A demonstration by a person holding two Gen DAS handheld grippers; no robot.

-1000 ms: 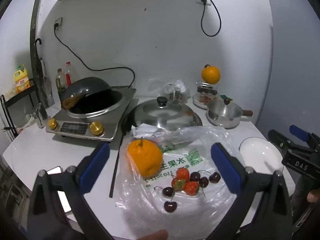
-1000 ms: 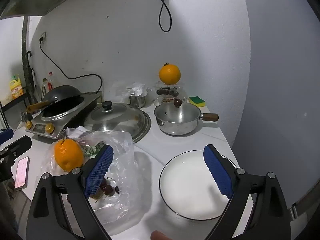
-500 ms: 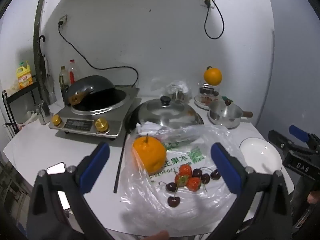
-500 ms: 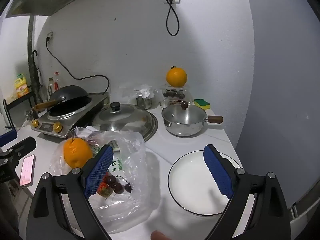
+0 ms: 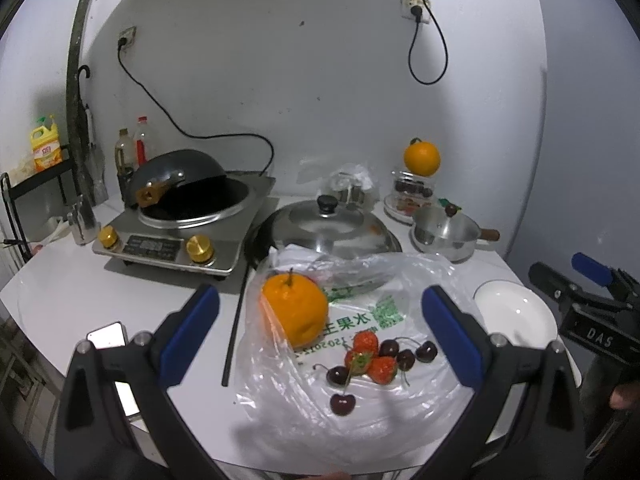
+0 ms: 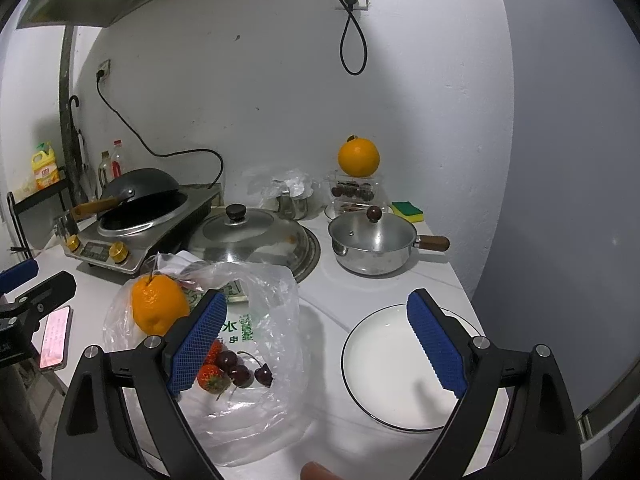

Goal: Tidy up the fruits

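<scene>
An orange (image 5: 295, 309) (image 6: 159, 305) lies on a clear plastic bag (image 5: 360, 412) (image 6: 272, 360) with strawberries (image 5: 370, 354) and cherries (image 5: 404, 354); the same strawberries (image 6: 211, 376) and cherries (image 6: 244, 370) show in the right wrist view. An empty white plate (image 5: 516, 316) (image 6: 400, 364) sits to the right of the bag. My left gripper (image 5: 318, 338) is open and empty, held above the bag. My right gripper (image 6: 316, 344) is open and empty, between bag and plate. The right gripper also shows at the left wrist view's right edge (image 5: 580, 292).
Behind are an induction cooker with a wok (image 5: 188, 216), a pan under a steel lid (image 5: 328, 228), a small saucepan (image 6: 372, 244), a second orange on clear fruit boxes (image 6: 358, 159), a sponge (image 6: 407, 211), and a phone (image 6: 54, 338) at the table's left edge.
Both grippers have drawn back and up from the table, so the bag, fruit and plate look smaller and lower. Nothing on the table has moved.
</scene>
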